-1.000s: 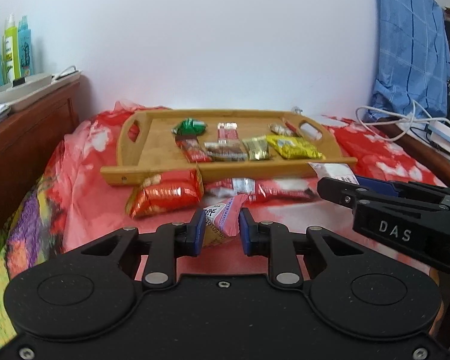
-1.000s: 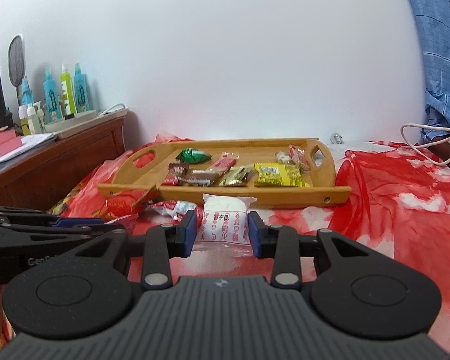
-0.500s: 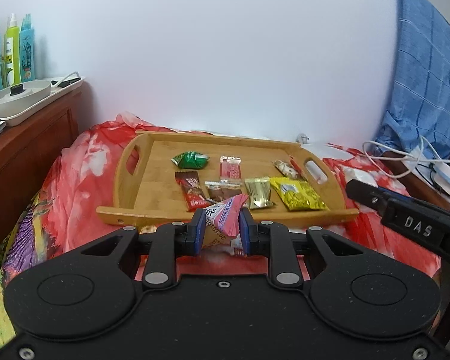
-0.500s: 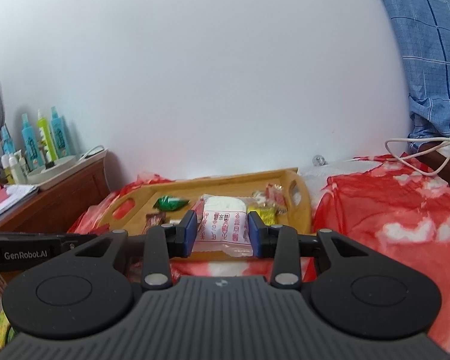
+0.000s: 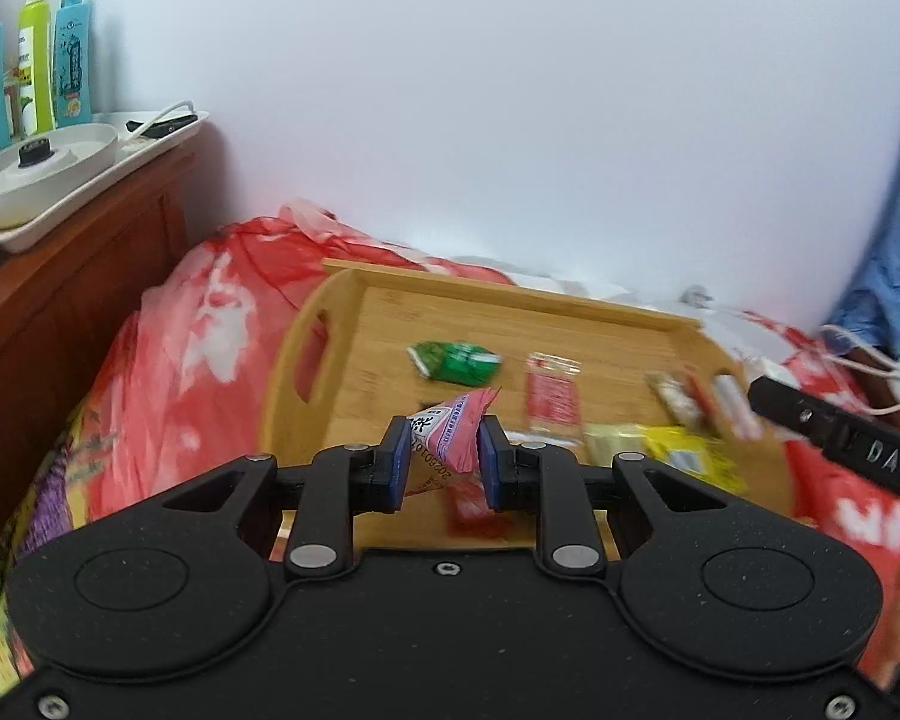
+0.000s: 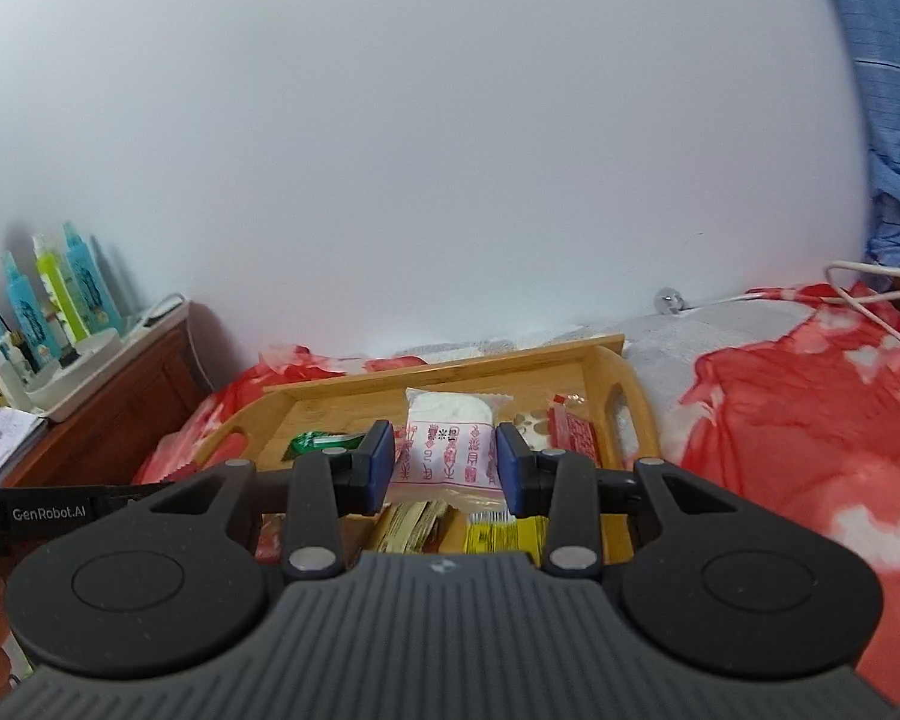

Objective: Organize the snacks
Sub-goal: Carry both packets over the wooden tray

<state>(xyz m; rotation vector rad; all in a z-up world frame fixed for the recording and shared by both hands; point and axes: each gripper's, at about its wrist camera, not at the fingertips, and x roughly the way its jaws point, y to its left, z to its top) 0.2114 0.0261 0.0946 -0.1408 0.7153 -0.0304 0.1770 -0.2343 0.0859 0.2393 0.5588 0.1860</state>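
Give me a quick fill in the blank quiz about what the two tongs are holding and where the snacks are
1. The left tongs are shut on a ____ snack packet.
2. The right tongs grip a clear packet printed with red writing and holding something ____.
3. Both packets are held over a wooden ____, where a green packet already lies.
4. The spray bottles stand to the ____ of the bed, on a wooden cabinet.

Missing words: pink; white; tray; left

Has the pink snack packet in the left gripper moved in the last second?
Yes. The pink snack packet, clamped in the left gripper, has gone forward from the bedspread to over the wooden tray.
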